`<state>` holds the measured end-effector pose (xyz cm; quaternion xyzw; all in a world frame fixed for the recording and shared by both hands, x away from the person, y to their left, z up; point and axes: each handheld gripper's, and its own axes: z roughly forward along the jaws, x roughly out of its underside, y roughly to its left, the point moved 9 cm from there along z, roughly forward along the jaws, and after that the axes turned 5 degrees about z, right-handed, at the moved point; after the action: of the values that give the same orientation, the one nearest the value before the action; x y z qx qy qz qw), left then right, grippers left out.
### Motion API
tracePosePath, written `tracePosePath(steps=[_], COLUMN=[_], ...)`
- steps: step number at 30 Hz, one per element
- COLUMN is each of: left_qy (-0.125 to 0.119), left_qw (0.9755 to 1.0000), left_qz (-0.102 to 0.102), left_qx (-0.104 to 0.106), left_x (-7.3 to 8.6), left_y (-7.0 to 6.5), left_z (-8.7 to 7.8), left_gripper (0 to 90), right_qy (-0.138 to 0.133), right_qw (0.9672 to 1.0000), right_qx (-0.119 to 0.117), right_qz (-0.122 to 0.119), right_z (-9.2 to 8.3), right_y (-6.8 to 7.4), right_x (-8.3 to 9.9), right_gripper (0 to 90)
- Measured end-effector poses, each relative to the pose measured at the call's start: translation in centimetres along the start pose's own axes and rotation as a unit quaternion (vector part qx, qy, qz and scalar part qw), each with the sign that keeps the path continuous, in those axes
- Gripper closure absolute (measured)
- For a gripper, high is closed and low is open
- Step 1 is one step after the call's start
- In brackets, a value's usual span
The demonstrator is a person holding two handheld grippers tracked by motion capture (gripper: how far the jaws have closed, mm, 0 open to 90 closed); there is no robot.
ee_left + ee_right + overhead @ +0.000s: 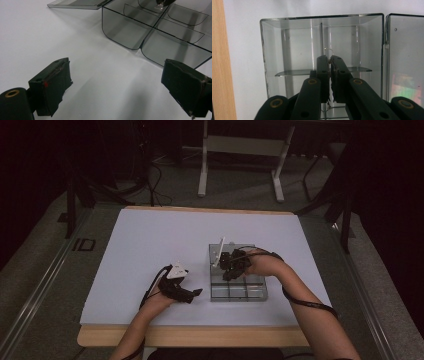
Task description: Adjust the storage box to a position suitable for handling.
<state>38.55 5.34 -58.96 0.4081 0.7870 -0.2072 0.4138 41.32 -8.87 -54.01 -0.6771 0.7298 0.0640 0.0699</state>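
A smoky clear compartment box (239,292) stands on the white sheet right of centre, its lid (404,45) folded open flat beside it. My right gripper (227,275) hovers over the box and points down into it. In the right gripper view its jaws (329,58) are pressed together above a divider. A small silvery wire hook (327,49) pokes out from between the tips. My left gripper (195,293) rests on the sheet just left of the box. Its jaws (125,92) stand wide apart with nothing between them, facing the box's rounded corner (130,35).
The white sheet (150,245) covers most of the wooden table, whose bare front edge (200,336) runs along the person's side. Thin dividers (294,72) split the box into several compartments. A white frame's legs (202,170) stand on the floor beyond the table.
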Motion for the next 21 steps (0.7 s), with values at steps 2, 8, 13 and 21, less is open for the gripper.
tracePosePath(steps=[2,8,13,21], left_qy=[0.001,0.0,0.001,-0.001], left_qw=[1.0,1.0,1.0,1.0], left_qz=[0.0,-0.001,-0.001,-0.001], left_qx=[0.001,0.001,0.002,0.004], left_x=[0.01,0.0,0.02,0.01], left_y=[0.0,0.01,-0.01,0.02], left_z=[0.0,-0.01,0.0,-0.04], left_gripper=[9.3,9.3,9.3,9.3], right_qy=[0.001,0.006,0.01,0.007], right_qw=[1.0,1.0,0.9999,1.0], right_qx=[-0.002,-0.002,-0.003,0.0], right_qz=[0.001,-0.001,0.001,0.003], right_z=[0.1,0.39,0.74,0.9], right_y=[-0.08,-0.23,-0.45,-0.6], right_x=[-0.15,-0.26,-0.24,-0.56], right_gripper=[85.6,85.6,85.5,84.8])
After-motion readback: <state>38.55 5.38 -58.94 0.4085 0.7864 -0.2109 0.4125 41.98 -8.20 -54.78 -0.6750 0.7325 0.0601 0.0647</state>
